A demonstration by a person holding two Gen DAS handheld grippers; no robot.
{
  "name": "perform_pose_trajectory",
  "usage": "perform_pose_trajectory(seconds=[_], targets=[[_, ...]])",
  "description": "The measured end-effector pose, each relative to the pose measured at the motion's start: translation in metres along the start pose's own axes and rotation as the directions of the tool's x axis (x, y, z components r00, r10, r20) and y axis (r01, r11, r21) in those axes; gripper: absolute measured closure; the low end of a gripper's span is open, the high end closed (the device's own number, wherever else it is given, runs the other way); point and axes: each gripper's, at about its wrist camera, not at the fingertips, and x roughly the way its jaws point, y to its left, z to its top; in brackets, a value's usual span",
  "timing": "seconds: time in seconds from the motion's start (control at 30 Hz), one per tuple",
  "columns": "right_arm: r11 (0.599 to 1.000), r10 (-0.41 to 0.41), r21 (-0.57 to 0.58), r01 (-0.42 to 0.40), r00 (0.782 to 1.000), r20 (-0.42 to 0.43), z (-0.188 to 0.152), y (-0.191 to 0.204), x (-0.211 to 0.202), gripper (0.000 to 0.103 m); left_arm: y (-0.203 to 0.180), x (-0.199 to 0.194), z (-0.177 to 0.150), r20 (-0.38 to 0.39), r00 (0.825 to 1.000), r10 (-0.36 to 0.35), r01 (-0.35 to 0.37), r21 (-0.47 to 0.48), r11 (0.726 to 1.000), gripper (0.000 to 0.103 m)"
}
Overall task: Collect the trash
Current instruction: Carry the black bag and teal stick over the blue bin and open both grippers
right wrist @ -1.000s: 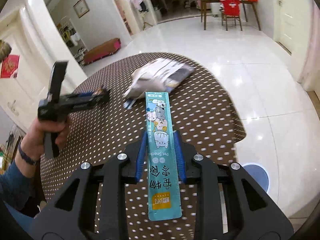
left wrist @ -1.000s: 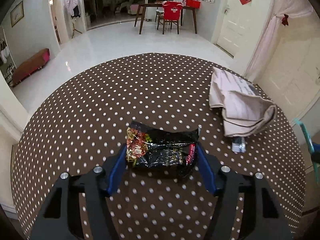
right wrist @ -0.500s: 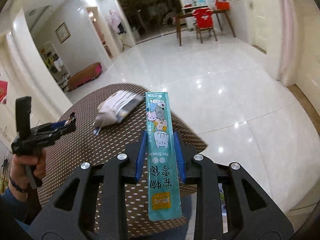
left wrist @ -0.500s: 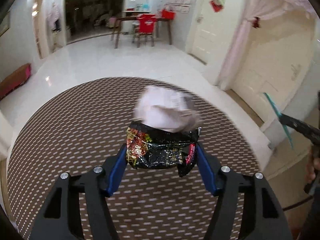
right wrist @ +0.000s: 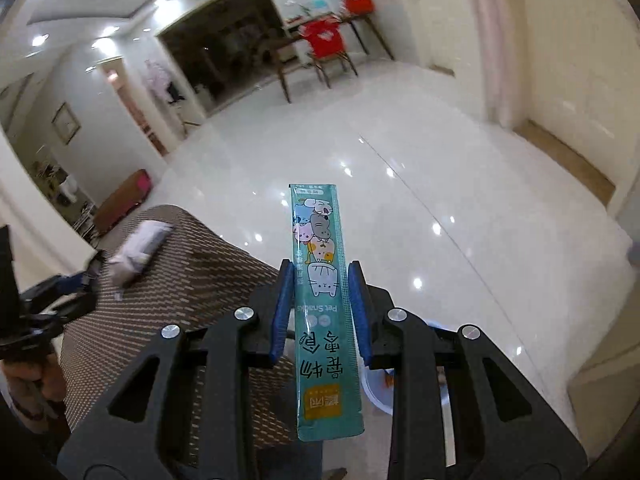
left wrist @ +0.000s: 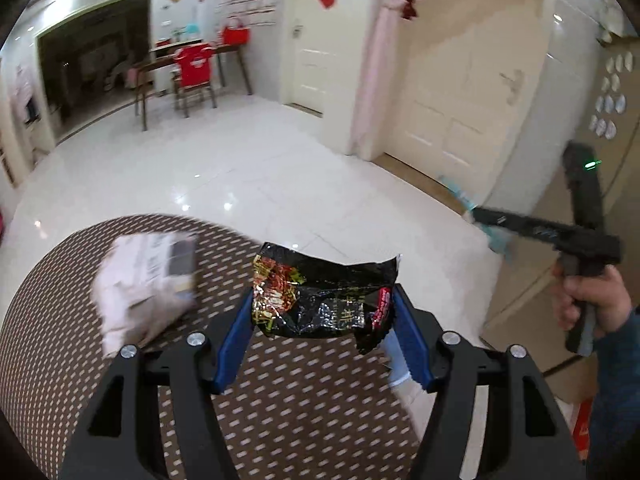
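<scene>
My left gripper (left wrist: 324,300) is shut on a crumpled black snack wrapper (left wrist: 320,292) with red and gold print, held in the air above the right edge of the brown dotted round table (left wrist: 60,340). My right gripper (right wrist: 318,276) is shut on a long teal pet-snack stick packet (right wrist: 322,292), held past the table's edge over the white floor. The right gripper with the teal packet also shows in the left wrist view (left wrist: 472,212), at the right. The left gripper shows blurred in the right wrist view (right wrist: 60,292), at the left.
A pale crumpled mailer bag (left wrist: 148,276) lies on the table; it also shows in the right wrist view (right wrist: 136,252). A pale blue round thing (right wrist: 376,392) shows on the floor below the right gripper. A white door (left wrist: 452,104) and pink curtain (left wrist: 376,52) stand to the right.
Both grippers have swung to the right, off the table's middle toward its right edge and the floor, each still holding its wrapper. The mailer bag now lies to the left.
</scene>
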Motion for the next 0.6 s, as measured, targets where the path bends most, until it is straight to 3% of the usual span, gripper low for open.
perform_pose_trajectory(seconds=[0.27, 0.3, 0.33, 0.37, 0.47, 0.6], targets=[[0.992, -0.05, 0.106, 0.063, 0.992, -0.12, -0.028, -0.058, 0.047, 0.073, -0.047, 0.039, 0.011, -0.054, 0.998, -0.042, 0.048, 0.106, 0.993, 0.038], [0.99, -0.051, 0.121, 0.067, 0.99, -0.135, -0.032, -0.065, 0.055, 0.067, -0.052, 0.044, 0.012, -0.063, 0.997, -0.049, 0.056, 0.115, 0.992, 0.038], [0.989, -0.046, 0.135, 0.067, 0.987, -0.156, -0.035, -0.073, 0.064, 0.04, -0.059, 0.052, 0.014, -0.077, 0.995, -0.057, 0.066, 0.126, 0.99, 0.038], [0.984, -0.059, 0.155, 0.088, 0.982, -0.181, -0.04, -0.083, 0.075, 0.032, -0.063, 0.059, 0.015, -0.087, 0.994, -0.06, 0.072, 0.134, 0.988, 0.038], [0.97, -0.064, 0.214, 0.112, 0.973, -0.222, -0.05, -0.104, 0.09, 0.032, -0.075, 0.079, 0.017, -0.123, 0.99, -0.07, 0.09, 0.162, 0.983, 0.038], [0.96, -0.054, 0.263, 0.101, 0.982, -0.181, -0.053, -0.117, 0.075, 0.03, -0.089, 0.107, 0.019, -0.177, 0.981, -0.074, 0.109, 0.196, 0.975, 0.038]])
